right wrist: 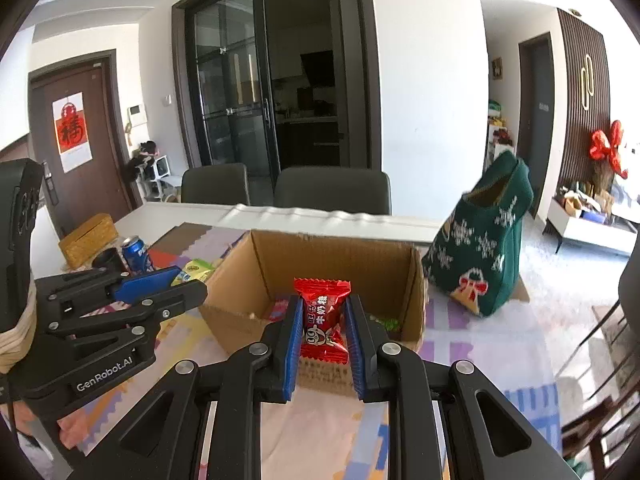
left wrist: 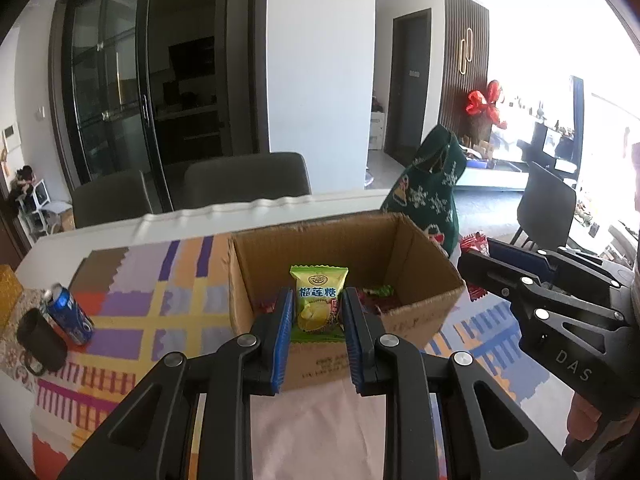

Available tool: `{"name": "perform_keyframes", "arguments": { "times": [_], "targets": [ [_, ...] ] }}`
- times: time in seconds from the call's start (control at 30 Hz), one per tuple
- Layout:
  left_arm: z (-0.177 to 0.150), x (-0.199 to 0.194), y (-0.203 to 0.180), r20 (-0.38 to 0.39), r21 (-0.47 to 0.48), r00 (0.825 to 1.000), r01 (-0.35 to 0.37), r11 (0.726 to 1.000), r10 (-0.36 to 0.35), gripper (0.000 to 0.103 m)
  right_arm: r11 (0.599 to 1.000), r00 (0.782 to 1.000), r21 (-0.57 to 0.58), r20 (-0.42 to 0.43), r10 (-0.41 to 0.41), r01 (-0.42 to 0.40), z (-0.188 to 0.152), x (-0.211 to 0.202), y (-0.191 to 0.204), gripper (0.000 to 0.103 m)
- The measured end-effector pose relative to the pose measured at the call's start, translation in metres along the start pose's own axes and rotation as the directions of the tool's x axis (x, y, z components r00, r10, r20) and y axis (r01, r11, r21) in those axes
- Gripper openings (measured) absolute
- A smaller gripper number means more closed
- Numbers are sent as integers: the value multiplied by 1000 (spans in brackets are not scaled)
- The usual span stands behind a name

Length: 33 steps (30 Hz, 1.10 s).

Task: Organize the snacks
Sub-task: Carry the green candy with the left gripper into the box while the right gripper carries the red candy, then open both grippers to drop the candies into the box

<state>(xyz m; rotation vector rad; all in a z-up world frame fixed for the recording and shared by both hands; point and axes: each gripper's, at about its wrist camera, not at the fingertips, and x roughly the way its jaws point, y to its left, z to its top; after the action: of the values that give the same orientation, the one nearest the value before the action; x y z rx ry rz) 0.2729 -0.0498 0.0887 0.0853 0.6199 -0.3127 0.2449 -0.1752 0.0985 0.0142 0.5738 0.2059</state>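
I have the left gripper (left wrist: 316,304) level and pointed straight at the open cardboard box (left wrist: 420,256), its blue pads clamped on a green durian candy packet (left wrist: 318,300) that stands upright between them, just at the box's near wall. From the right wrist camera I see the same gripper from the side, reaching in from the left with the green packet (right wrist: 196,270) at its tip, beside the box's left wall.

My right gripper (right wrist: 322,320) sits level too, aimed at the box (right wrist: 236,276) from the near side, pads pressed on both sides of a red milk candy packet (right wrist: 322,316), held upright over the near edge. In the left wrist view that gripper comes in from the right, angled toward the box's right corner, with a bit of red wrapper (left wrist: 476,292) showing at its tip.

Inside the box I see a few red and green wrapped candies (left wrist: 376,294) on the floor of it. The box rests on a patterned tablecloth (left wrist: 160,300). A blue Pepsi can (left wrist: 68,314) stands to the left next to a dark cup (left wrist: 40,334), and a green Christmas stocking bag (right wrist: 484,248) stands to the right of the box
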Motion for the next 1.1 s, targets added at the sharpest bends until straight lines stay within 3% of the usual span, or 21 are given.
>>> {"name": "perform_keyframes", "arguments": {
  "times": [0.2, 0.47, 0.97, 1.07, 1.1],
  "targets": [
    [16, 10, 8, -4, -2, 1000, 0, 1000, 0, 25, 1000, 1000, -1, -1, 4, -4, 16, 12, -3, 22],
    [28, 40, 20, -66, -28, 998, 0, 1000, -2, 25, 1000, 999, -14, -42, -19, 19, 32, 41, -9, 22],
    [36, 87, 27, -154, -35, 988, -12, 999, 6, 25, 999, 991, -10, -131, -39, 38, 39, 93, -24, 22],
    [34, 90, 27, -161, -30, 987, -29, 999, 24, 40, 999, 989, 1, -145, -42, 42, 37, 99, -26, 24],
    [33, 89, 27, -158, -30, 987, -36, 999, 31, 44, 999, 988, 6, -149, -42, 43, 36, 100, -27, 33]
  ]
}}
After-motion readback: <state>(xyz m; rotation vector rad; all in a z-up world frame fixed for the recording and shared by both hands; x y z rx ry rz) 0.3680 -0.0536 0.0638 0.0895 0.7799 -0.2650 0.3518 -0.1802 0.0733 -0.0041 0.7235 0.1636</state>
